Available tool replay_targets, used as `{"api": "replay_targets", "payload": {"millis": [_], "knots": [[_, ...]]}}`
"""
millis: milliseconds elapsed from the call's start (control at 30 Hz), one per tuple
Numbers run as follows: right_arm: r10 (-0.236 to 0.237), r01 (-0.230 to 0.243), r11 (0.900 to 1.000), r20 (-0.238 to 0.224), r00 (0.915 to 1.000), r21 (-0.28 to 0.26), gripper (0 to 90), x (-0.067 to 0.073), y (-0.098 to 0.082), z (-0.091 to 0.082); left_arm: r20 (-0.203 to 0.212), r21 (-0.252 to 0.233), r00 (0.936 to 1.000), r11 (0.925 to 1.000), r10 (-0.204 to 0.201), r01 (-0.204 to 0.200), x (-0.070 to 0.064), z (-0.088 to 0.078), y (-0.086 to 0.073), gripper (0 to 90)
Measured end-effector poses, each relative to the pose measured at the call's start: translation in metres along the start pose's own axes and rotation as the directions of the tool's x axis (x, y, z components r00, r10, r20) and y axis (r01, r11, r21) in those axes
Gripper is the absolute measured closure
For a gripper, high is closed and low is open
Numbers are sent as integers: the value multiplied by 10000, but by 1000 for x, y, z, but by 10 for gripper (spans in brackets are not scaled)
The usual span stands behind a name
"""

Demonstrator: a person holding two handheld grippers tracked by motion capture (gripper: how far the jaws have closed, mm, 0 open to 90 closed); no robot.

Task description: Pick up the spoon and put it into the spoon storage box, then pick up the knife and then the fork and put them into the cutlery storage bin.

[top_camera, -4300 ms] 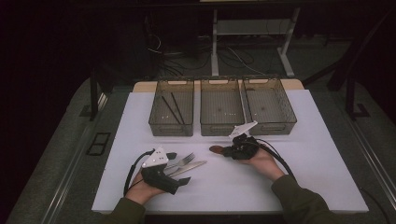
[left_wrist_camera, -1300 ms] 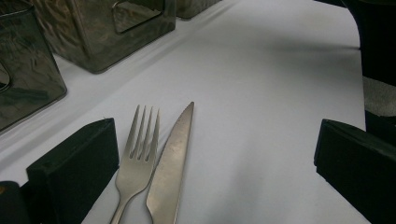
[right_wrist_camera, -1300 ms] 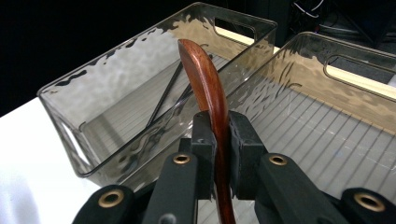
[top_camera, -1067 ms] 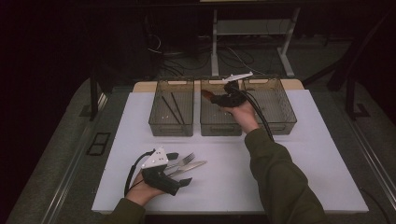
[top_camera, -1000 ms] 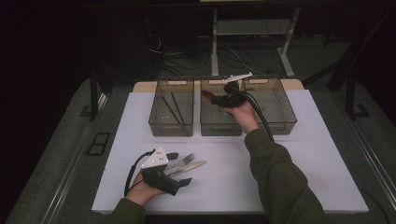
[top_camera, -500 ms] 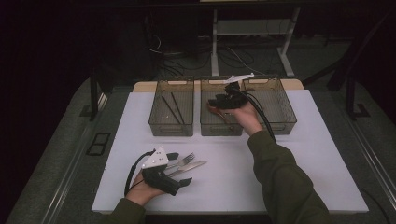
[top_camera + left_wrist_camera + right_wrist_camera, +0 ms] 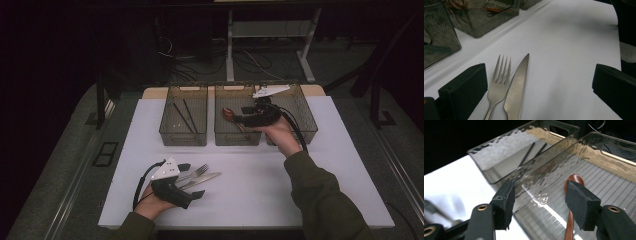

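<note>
High view of the sorting table. The right gripper (image 7: 239, 116) hung over the middle bin (image 7: 220, 129) of three smoked-plastic bins at the far edge of the white mat (image 7: 310, 200). Its jaws had just been opening and stood moderately apart with nothing between them; the wooden spoon (image 7: 571, 202) lay released on the ribbed floor of that bin, bowl toward the far end, just beyond the right-hand pad (image 7: 580, 205) in the right gripper view. The left bin (image 7: 183, 122) held two dark chopsticks (image 7: 184, 115); what the right bin (image 7: 305, 117) held could not be told.

The left gripper (image 7: 192, 181) rested on the mat at the near left, jaws wide, with the fork (image 7: 499, 82) and knife (image 7: 517, 85) lying side by side between them, untouched by either pad.

Hazards, as judged from this arrangement. The right gripper's pads sat close to the wall shared by the left and middle bins; a careless withdrawal might catch that rim and shift or tip the light bin. The fork and knife lay touching along their length, so closing on both at once might pinch them together, letting one slip free in transit or landing both in one bin. Flat metal on a smooth mat could also skid away from a closing pad.
</note>
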State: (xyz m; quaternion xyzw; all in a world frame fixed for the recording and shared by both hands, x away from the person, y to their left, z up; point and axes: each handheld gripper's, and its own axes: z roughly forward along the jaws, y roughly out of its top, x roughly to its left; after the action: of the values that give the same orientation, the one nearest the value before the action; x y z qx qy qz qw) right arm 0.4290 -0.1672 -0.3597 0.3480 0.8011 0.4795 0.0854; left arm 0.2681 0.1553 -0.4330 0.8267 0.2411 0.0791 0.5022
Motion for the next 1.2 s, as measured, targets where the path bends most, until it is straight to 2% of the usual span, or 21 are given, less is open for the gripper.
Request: {"api": "replay_targets", "payload": {"millis": [67, 167, 267, 467, 667, 767, 1000, 1100, 1200], "knots": [[-13, 11, 9999, -168, 9999, -106, 378, 2, -5, -6, -21, 15, 10000, 10000, 40, -40, -1, 1, 1, 0], [-242, 242, 9997, -151, 9996, -19, 362, 6, -15, -14, -14, 58, 10000, 9999, 96, -96, -2, 1, 1, 0], [-354, 350, 9993, -253, 9991, -153, 352, 10, -24, -23, -24, 61, 9999, 9999, 98, -98, -2, 1, 1, 0], [-371, 357, 9990, -524, 9979, -264, 319, 20, -42, -38, -1, 67, 10000, 10000, 48, -48, -1, 2, 0, 0], [-246, 239, 9995, -387, 9989, -190, 285, 24, -68, -51, -41, -7, 10000, 10000, -46, 46, 0, -1, 0, 0], [-308, 307, 9995, -72, 9995, -66, 261, 25, -77, -59, -89, -39, 9999, 10000, -52, 52, 0, -1, 1, 0], [182, -181, 9996, 63, 9998, -218, 234, 23, -100, -78, -154, 2, 9998, 10000, -82, 82, 0, -1, 1, 0], [-34, 39, 9999, 357, 9994, -141, 235, 22, -112, -84, -174, -74, 9998, 9999, -90, 88, 0, -2, 1, 0], [281, -270, 9993, 397, 9988, -276, 229, 20, -122, -91, -188, -77, 9998, 9999, -87, 85, 0, -3, 1, 0]]}}
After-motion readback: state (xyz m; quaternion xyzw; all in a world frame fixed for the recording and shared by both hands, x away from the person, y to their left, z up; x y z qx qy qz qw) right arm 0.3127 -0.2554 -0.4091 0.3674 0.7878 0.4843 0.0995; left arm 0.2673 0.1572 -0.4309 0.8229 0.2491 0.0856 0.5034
